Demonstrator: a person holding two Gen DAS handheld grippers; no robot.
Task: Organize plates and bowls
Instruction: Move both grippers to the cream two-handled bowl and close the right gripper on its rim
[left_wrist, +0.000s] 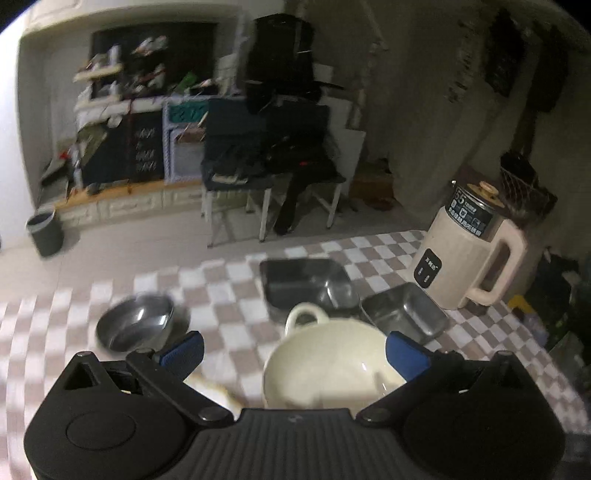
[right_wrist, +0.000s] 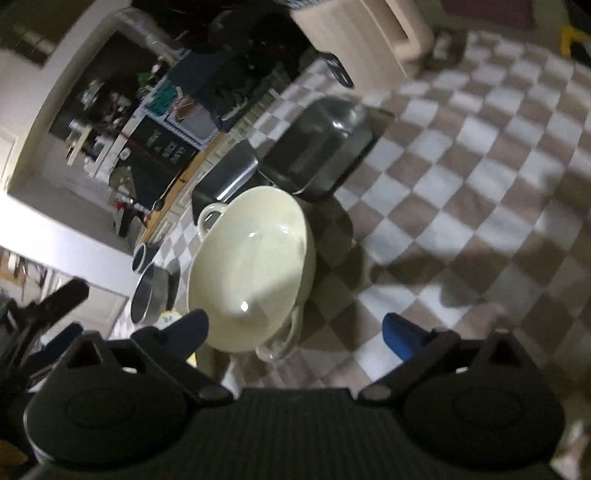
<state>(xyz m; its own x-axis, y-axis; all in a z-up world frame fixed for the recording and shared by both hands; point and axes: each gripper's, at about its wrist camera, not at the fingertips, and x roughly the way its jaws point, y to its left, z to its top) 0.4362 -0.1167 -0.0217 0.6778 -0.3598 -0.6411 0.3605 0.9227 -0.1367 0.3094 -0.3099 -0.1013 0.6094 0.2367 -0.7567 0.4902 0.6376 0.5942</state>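
Note:
A cream two-handled bowl (left_wrist: 328, 362) stands on the checkered tablecloth, just ahead of my open left gripper (left_wrist: 293, 352), nearer its right finger. Behind it stand two rectangular steel trays (left_wrist: 306, 284) (left_wrist: 404, 314). A round steel bowl (left_wrist: 135, 323) sits to the left. In the right wrist view the cream bowl (right_wrist: 251, 269) lies ahead of my open right gripper (right_wrist: 295, 330), towards its left finger; the steel trays (right_wrist: 317, 147) (right_wrist: 225, 177) are beyond it and the round steel bowl (right_wrist: 147, 295) is at the left. Both grippers hold nothing.
A beige electric kettle (left_wrist: 472, 251) stands at the table's back right, also in the right wrist view (right_wrist: 354, 33). The checkered tablecloth (right_wrist: 461, 166) spreads to the right. Beyond the table's far edge are a cluttered folding table (left_wrist: 266, 158), shelves and a grey bin (left_wrist: 46, 232).

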